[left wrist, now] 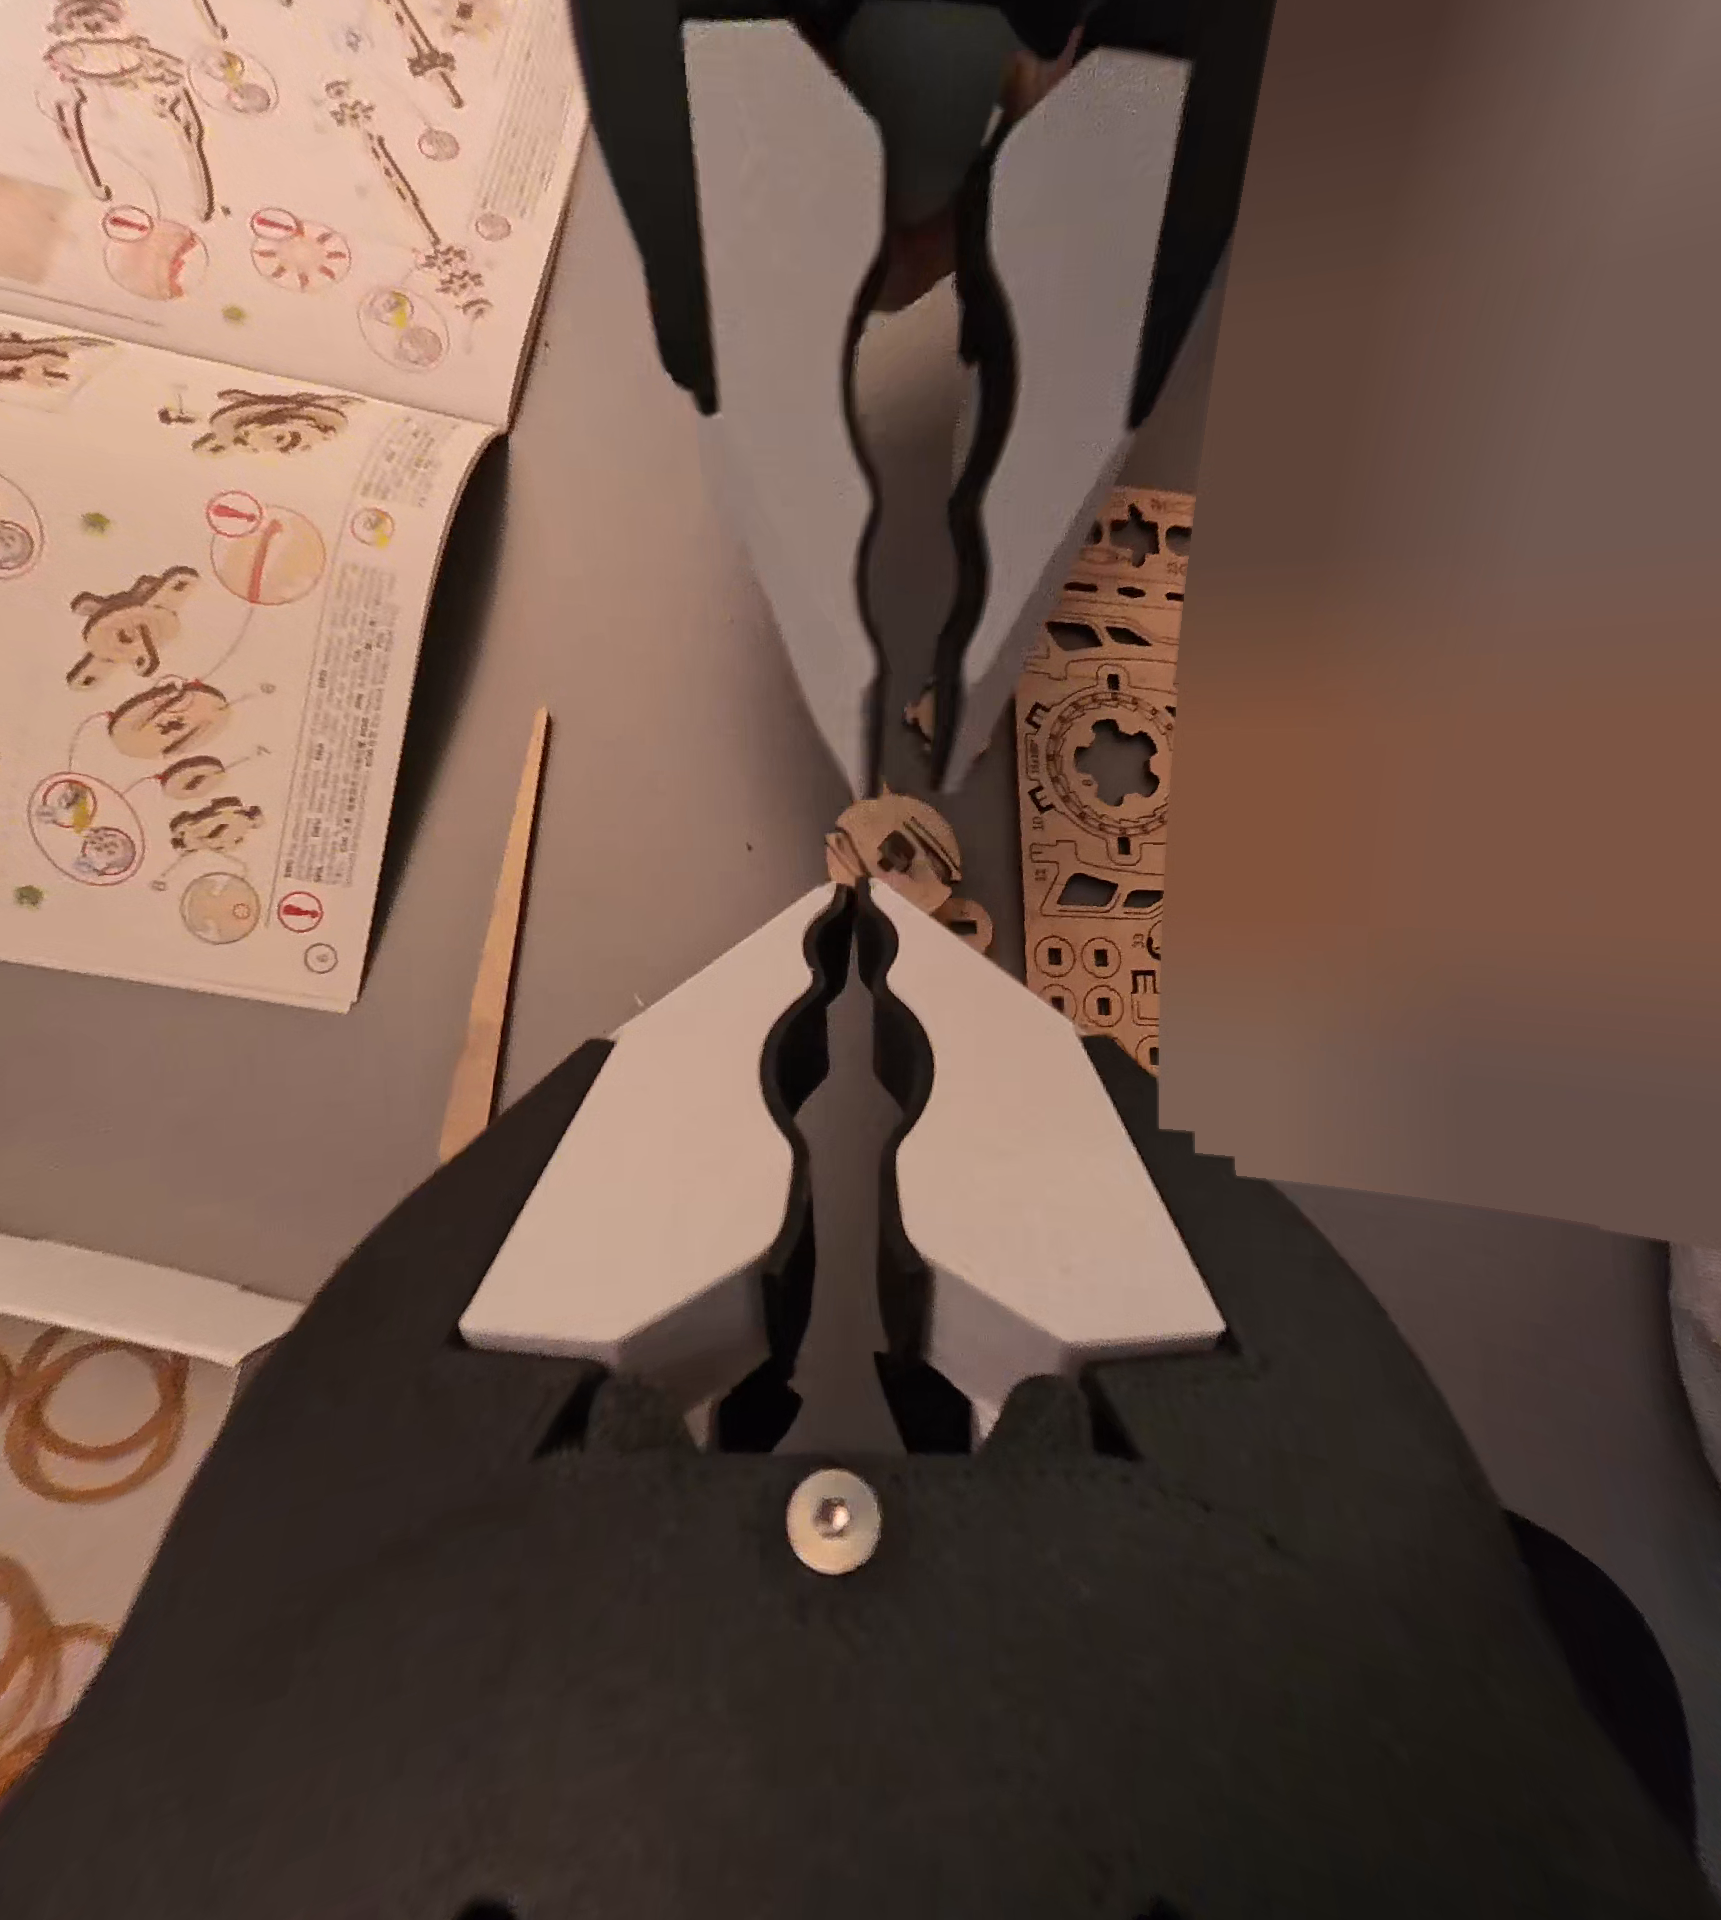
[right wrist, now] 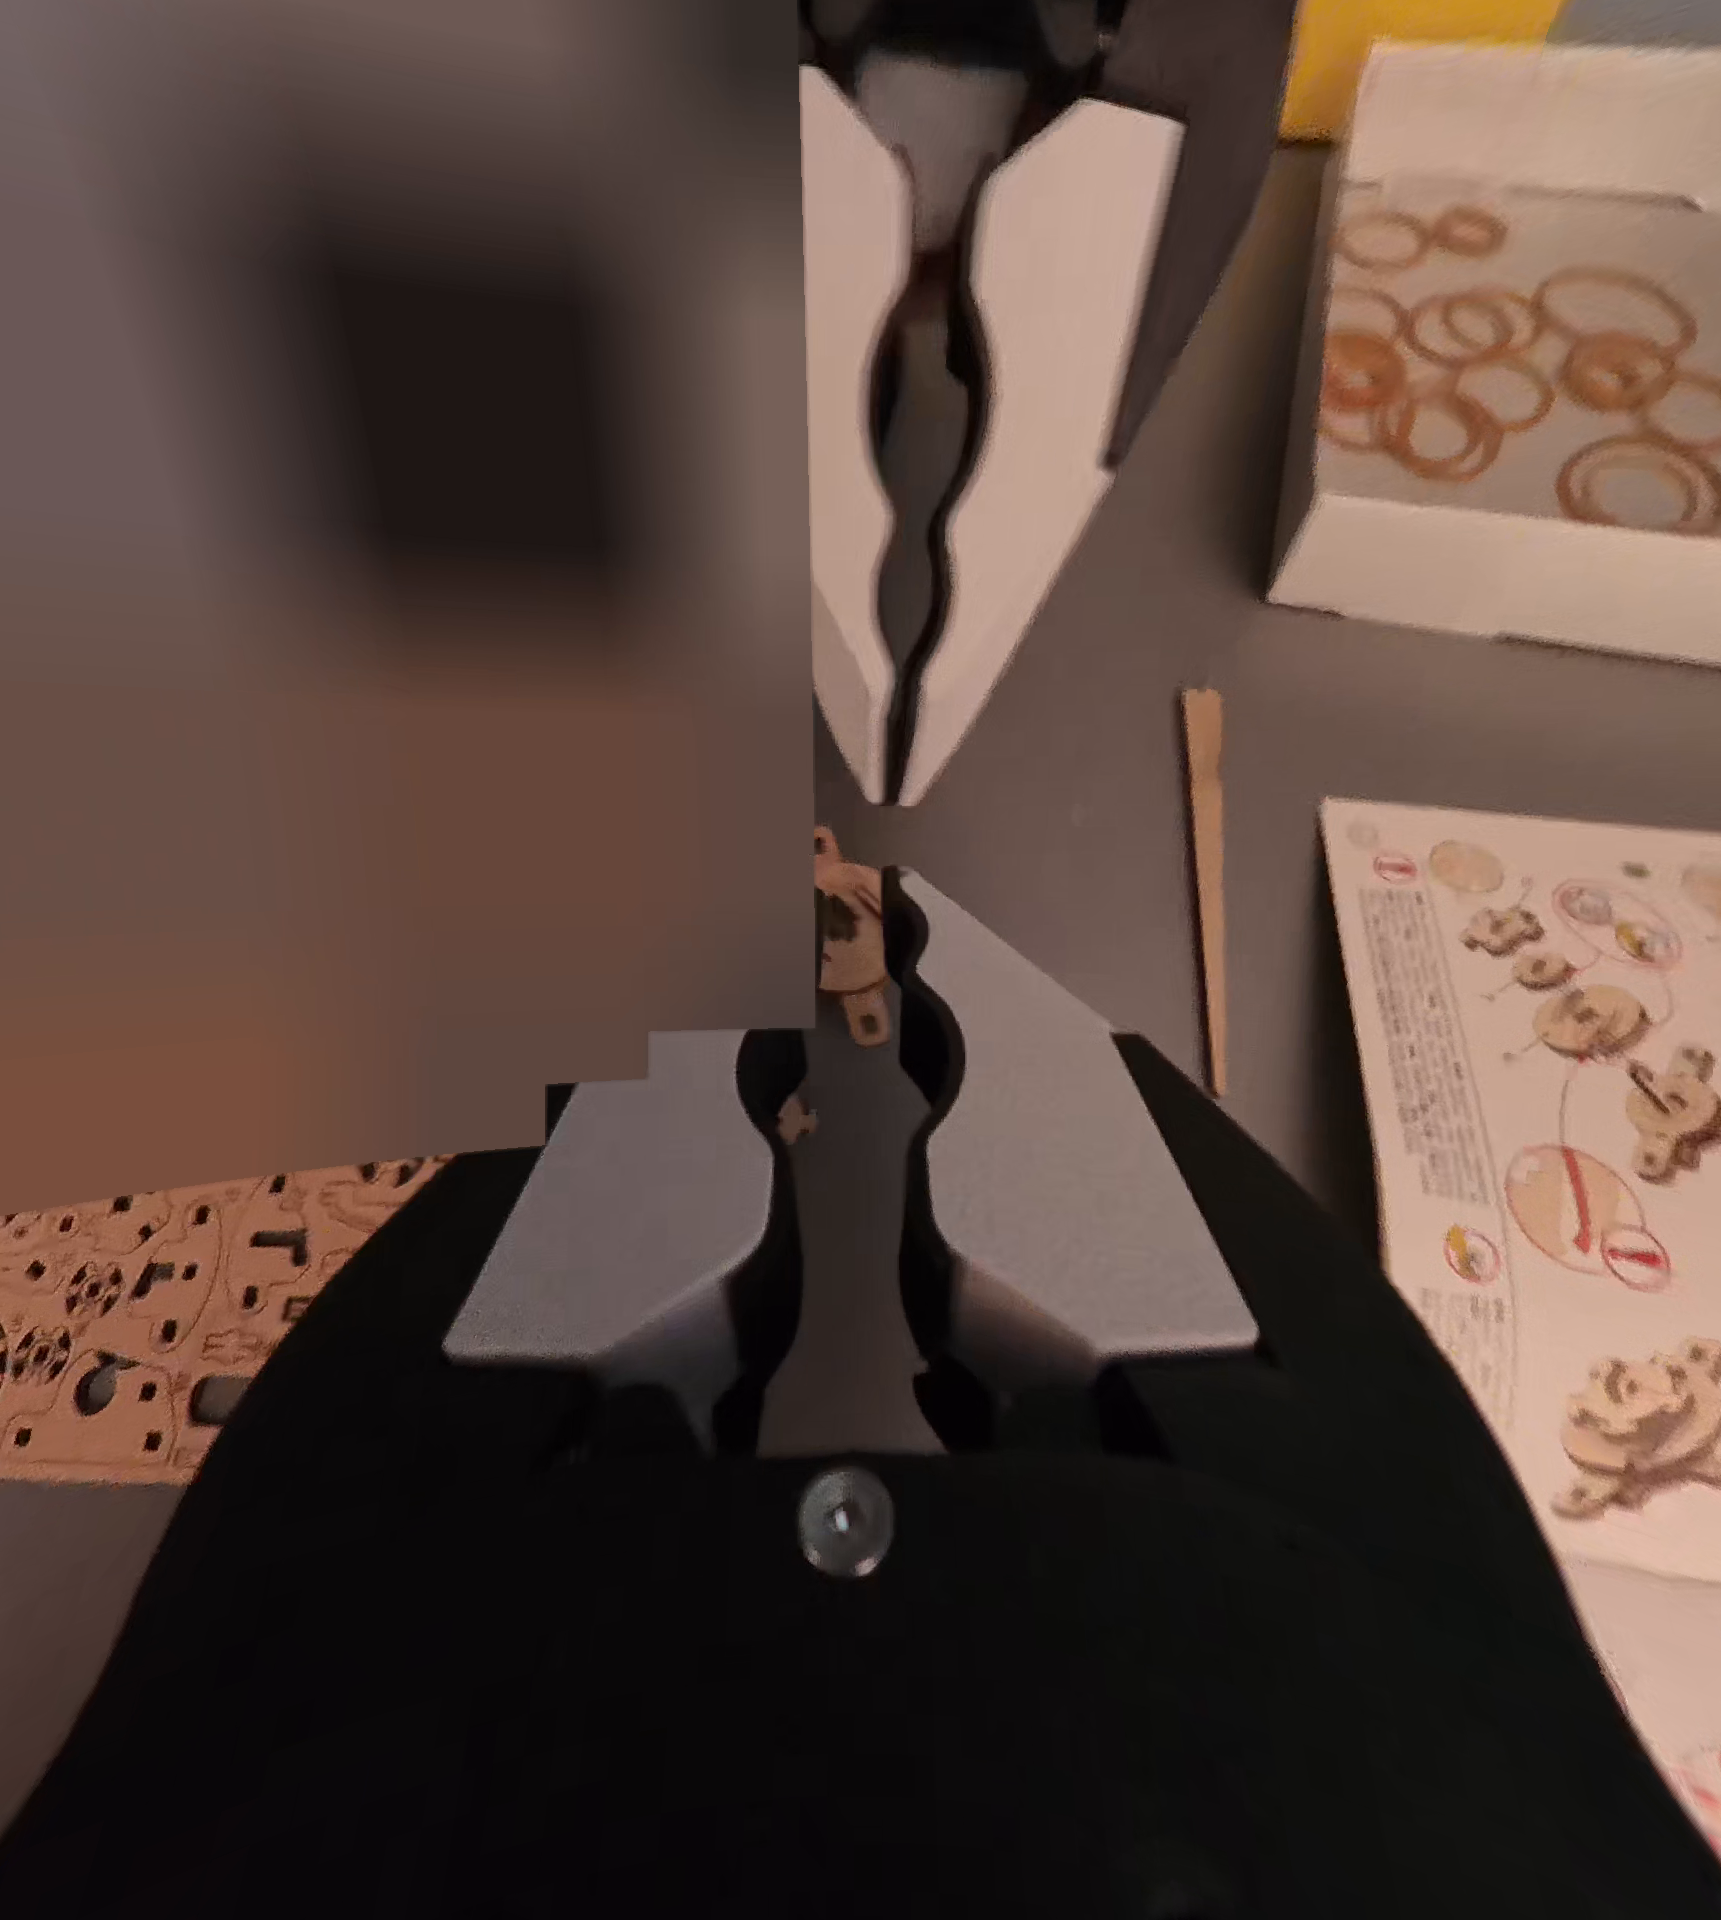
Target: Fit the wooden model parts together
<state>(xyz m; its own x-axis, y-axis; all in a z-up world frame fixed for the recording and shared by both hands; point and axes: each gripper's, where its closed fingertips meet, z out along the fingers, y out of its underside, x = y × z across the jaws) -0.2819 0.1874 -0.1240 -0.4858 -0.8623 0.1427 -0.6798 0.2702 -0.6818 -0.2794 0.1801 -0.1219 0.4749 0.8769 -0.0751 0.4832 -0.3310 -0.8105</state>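
A small round wooden model part (left wrist: pixel 894 844) hangs above the grey table between the two grippers, which meet tip to tip. My left gripper (left wrist: pixel 853 899) is shut, its tips pinching the part's near edge. It comes in from the top of the right wrist view (right wrist: pixel 892 795). My right gripper (right wrist: pixel 856 896) is closed on the same wooden part (right wrist: pixel 848 935), which has a tab pointing down; its left finger is hidden by a blur patch. In the left wrist view the right gripper (left wrist: pixel 908 774) comes down from the top, with a bit of wood between its fingers.
An open instruction booklet (left wrist: pixel 160 623) (right wrist: pixel 1562 1143) lies on the table. A wooden stick (left wrist: pixel 508 935) (right wrist: pixel 1207 883) lies beside it. A laser-cut plywood sheet (left wrist: pixel 1105 779) (right wrist: pixel 108 1330) lies on the other side. A white box (right wrist: pixel 1458 561) holds rubber bands (left wrist: pixel 87 1423). The tips of both grippers are at nearly the same place.
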